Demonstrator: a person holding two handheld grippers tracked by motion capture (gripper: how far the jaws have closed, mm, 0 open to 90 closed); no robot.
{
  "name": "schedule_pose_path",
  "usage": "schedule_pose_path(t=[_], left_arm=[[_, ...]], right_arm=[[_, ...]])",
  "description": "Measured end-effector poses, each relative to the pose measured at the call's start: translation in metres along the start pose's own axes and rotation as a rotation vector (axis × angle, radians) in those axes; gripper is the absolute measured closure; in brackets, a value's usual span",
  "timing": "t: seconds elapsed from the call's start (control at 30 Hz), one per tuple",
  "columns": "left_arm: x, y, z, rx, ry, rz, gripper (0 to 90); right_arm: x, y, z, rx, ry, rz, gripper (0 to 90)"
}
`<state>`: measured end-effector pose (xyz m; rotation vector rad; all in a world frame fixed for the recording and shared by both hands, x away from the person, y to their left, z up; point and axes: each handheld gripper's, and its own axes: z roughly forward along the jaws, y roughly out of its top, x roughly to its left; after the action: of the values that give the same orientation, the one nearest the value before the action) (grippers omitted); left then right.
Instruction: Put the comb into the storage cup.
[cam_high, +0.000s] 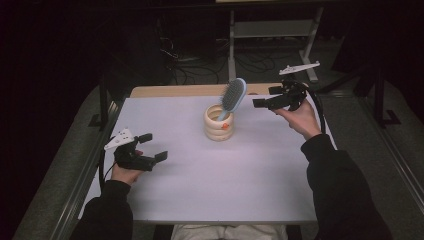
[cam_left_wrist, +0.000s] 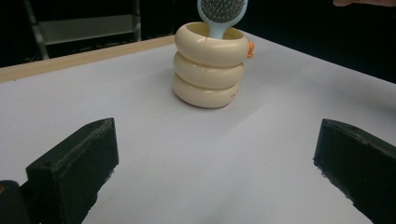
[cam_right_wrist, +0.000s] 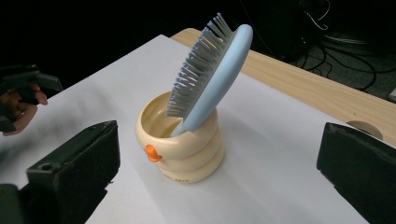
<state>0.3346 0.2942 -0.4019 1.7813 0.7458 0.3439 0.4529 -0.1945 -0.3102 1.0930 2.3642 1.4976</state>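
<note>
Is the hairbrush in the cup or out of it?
In. The hairbrush stands handle-down inside the cream cup, head leaning on the rim; both grippers are clear of it.

White-topped table (cam_high: 200, 190) with wooden far edge, grey shelf frame (cam_high: 272, 30) and floor cables (cam_high: 200, 67) behind, dark room.

Black sleeves (cam_high: 335, 180), black-jawed hand-held grippers (cam_high: 150, 150)

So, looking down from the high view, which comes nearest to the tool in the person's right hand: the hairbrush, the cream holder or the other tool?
1. Hairbrush: its head leans toward the right tool, just left of it.
2. Cream holder: mid-table, lower left of that tool.
3. Left tool: far across, near the table's left edge.
</note>
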Motion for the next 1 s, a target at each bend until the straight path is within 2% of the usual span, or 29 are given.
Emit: schedule_pose_path(t=[0.43,1.0], left_arm=[[0.0,0.0,0.0,0.005,0.002,-0.001,0.0],[-0.001,0.0,-0.001,0.002,0.008,0.009,0.0]], right_arm=[[0.009,-0.008,-0.013,-0.008,0.0,-0.042,0.0],[0.013,-0.038,-0.028,-0.031,-0.043,-0.054,0.0]])
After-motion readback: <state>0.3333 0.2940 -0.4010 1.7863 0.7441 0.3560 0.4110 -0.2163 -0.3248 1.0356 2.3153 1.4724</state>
